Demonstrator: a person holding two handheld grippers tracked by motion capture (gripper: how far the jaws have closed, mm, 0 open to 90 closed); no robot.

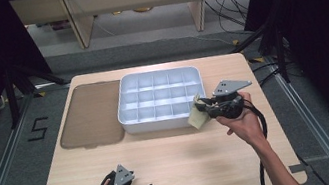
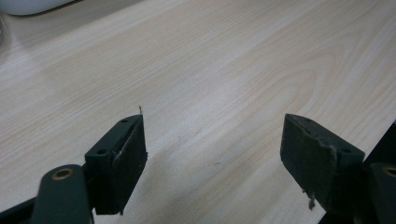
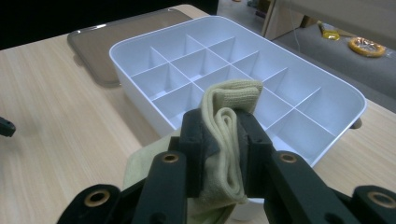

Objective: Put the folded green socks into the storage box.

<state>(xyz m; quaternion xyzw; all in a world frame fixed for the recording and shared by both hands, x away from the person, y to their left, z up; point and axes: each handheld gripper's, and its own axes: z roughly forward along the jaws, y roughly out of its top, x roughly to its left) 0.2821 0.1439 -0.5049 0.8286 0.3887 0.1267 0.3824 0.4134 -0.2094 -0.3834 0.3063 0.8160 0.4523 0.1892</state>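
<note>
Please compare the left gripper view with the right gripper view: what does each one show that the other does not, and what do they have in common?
The left gripper view alone shows the left gripper, jaws wide apart with nothing between them. The right gripper view alone shows the right gripper shut on a folded pale yellow-green sock, and a brown lid lying beyond the tray. Both show the wooden table and the white divided tray, though the left gripper view catches just a corner.

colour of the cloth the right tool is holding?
Pale yellow-green cloth, clamped in the right tool; the right gripper view shows it best.
</note>
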